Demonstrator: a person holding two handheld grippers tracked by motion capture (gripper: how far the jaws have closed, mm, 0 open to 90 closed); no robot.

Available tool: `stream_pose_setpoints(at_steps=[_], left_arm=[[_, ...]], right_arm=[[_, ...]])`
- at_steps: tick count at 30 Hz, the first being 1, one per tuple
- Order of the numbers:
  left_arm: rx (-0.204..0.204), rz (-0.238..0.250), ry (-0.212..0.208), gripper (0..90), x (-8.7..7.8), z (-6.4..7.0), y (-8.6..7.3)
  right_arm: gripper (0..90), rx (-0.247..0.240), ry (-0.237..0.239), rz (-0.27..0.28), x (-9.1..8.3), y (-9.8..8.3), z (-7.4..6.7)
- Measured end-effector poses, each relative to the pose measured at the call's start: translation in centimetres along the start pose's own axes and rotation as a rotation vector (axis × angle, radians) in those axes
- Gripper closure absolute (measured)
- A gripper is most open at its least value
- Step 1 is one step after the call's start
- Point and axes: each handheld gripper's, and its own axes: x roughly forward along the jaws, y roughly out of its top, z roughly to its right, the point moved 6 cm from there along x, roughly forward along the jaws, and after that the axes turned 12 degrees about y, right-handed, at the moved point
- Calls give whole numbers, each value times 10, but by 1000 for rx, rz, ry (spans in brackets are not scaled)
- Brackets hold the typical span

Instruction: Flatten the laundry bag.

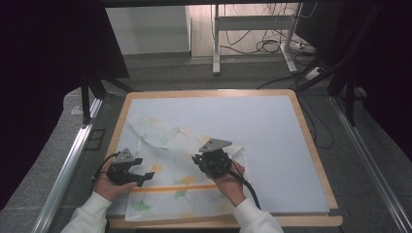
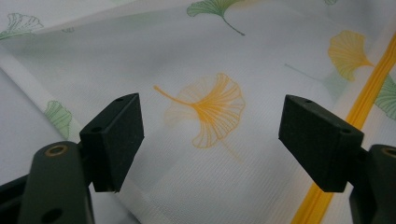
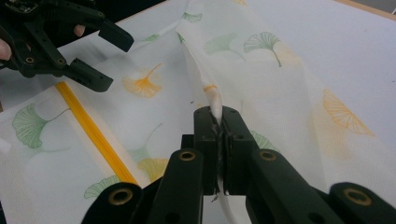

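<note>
Two claws work a thin white cloth [image 1: 184, 170] printed with green and orange ginkgo leaves. The right claw [image 3: 218, 122] is clamped tight on a pinched ridge of the fabric, lifting it into a fold. The left claw [image 2: 210, 135] gapes wide and holds nothing, poised over an orange leaf near the cloth's hemmed edge. An orange stripe [image 1: 170, 188] crosses the fabric beside both claws. Beneath lies a pale mat [image 1: 272, 141] on the wooden-rimmed counter [image 1: 316, 155].

Overhead view; gripper views near cloth [image 1: 180, 170]
</note>
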Motion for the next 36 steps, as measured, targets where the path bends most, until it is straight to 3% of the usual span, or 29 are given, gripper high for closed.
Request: stream_pose_setpoints(at_steps=[36], left_arm=[[5,-4,0,219,0,0,0]], right_arm=[[859,40,-52,54,-25,3,26]])
